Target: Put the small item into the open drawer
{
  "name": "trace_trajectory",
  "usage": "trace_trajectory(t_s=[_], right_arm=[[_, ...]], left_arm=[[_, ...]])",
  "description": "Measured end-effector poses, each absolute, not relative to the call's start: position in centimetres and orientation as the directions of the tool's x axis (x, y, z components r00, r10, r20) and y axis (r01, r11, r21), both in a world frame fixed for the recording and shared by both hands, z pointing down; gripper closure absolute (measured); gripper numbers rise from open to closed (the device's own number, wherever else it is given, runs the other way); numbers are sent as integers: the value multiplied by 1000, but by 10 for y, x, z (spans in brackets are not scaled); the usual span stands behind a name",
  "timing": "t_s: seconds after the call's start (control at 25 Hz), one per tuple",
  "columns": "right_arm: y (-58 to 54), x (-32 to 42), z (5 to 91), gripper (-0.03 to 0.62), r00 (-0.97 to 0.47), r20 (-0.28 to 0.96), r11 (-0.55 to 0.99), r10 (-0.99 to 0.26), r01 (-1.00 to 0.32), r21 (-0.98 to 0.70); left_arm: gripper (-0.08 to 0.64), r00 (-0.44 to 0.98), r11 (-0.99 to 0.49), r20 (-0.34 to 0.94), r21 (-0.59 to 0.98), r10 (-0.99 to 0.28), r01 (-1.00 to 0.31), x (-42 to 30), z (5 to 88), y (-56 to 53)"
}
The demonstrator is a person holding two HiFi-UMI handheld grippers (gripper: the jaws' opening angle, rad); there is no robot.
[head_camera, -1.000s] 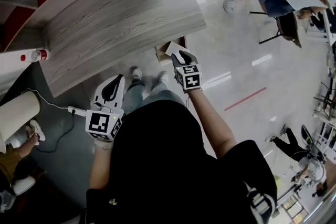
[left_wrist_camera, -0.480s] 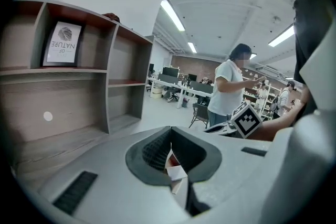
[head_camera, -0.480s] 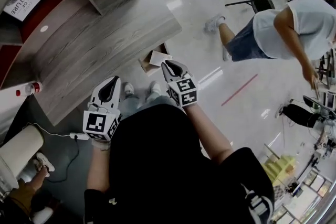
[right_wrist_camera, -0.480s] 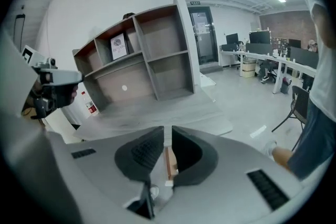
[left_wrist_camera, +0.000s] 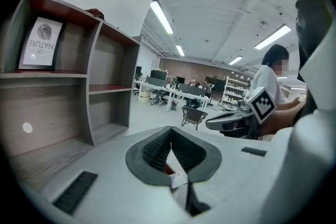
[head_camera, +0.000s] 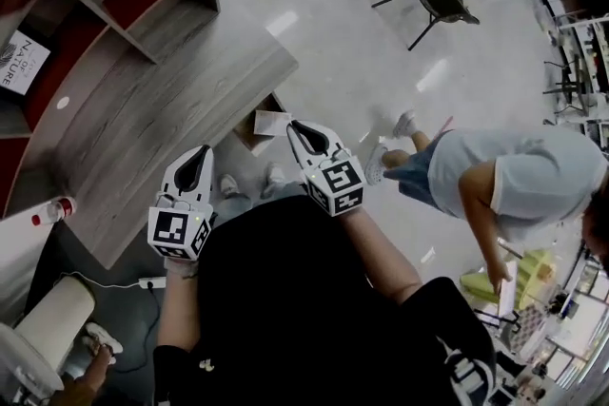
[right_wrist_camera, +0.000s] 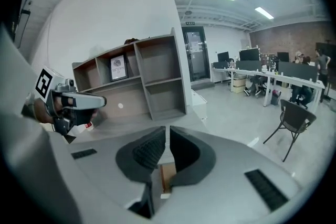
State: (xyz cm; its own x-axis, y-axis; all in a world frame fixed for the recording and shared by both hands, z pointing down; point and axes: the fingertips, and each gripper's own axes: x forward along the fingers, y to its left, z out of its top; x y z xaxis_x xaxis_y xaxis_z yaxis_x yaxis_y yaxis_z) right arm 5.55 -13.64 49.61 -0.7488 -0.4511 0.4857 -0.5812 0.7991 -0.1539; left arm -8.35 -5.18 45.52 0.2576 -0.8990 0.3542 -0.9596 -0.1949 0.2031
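- right gripper (head_camera: 293, 126): jaws have just been closing and now meet in a thin slit with nothing between them; it hangs above the drawer (head_camera: 244, 132).
- left gripper (head_camera: 203, 152): jaws together, empty, held over the desk (head_camera: 162, 100) edge, apart from the drawer.
- small item (head_camera: 271, 122): white and flat, lies in the pulled-out drawer, just beyond the right gripper's tips.
- drawer juts from under the grey wood-grain desk.
- progress: the placing looks done; little seems left but drawing the hands clear.
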Motion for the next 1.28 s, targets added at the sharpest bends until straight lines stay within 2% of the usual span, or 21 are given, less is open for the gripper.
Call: trace_trajectory(t_s=[0.6, 1.28], right_arm=[[-132, 96, 435, 558, -731, 372, 752, -573, -649, -115], [-133, 104, 415, 560, -736, 314, 749, -600, -655, -105]], left_arm=[[557, 357, -307, 295, 200, -887, -930, -63, 435, -73], [557, 384, -346, 274, 178, -882, -921, -55, 420, -79]])
